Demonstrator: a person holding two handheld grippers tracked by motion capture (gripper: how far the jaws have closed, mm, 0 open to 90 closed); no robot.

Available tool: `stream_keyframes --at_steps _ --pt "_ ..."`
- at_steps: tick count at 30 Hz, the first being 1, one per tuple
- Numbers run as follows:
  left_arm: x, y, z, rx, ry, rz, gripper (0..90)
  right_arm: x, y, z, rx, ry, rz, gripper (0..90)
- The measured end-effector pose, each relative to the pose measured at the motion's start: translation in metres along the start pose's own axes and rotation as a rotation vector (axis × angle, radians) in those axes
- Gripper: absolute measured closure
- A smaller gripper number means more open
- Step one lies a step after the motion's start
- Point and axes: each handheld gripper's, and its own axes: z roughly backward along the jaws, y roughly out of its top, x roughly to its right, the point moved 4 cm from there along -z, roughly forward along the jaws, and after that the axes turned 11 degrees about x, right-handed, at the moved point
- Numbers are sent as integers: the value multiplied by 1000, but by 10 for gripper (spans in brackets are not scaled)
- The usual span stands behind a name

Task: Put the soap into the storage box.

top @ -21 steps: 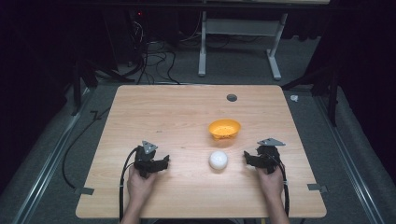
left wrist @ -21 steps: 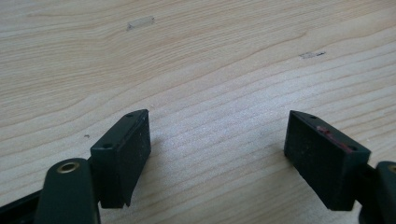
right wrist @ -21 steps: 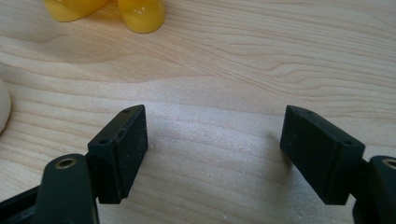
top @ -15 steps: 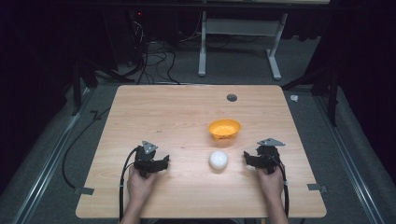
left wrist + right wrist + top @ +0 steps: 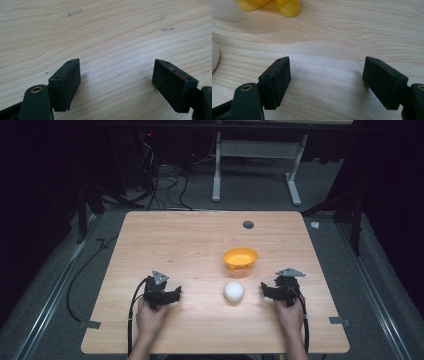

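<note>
Two grippers rest low near the front edge of a pale wooden worktop [image 5: 190, 240], one in each of the person's hands; the left gripper [image 5: 172, 295] sits at the front left, held by the left hand [image 5: 150, 316], with its black cable looping back off the front edge; the right gripper [image 5: 266, 290] sits at the front right, held by the right hand [image 5: 290, 312]; both point inward, toward each other. Between them, nearer the right gripper, lies a white ball [image 5: 233, 291] on the bare wood, apart from both; just behind it, toward the far side, stands an orange bowl [image 5: 240, 258], close to the ball; whether they touch cannot be told. In the left gripper view the jaws of the left gripper [image 5: 116, 77] stand wide apart with nothing between them, just wood grain below; in the right gripper view the jaws of the right gripper [image 5: 327, 77] are likewise spread and empty, the ball [image 5: 214, 58] showing at the left edge and the bowl [image 5: 254, 3] at the top left. A dark round hole [image 5: 248, 225] sits in the worktop near its far edge; grey carpet, cables and a white table frame [image 5: 255, 160] lie beyond.
</note>
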Motion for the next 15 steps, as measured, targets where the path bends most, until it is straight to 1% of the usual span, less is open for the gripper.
stream_keyframes --at_steps 15 --pt "0 0 0 -2 1 0 233 0 0 0 1 2 -2 235"
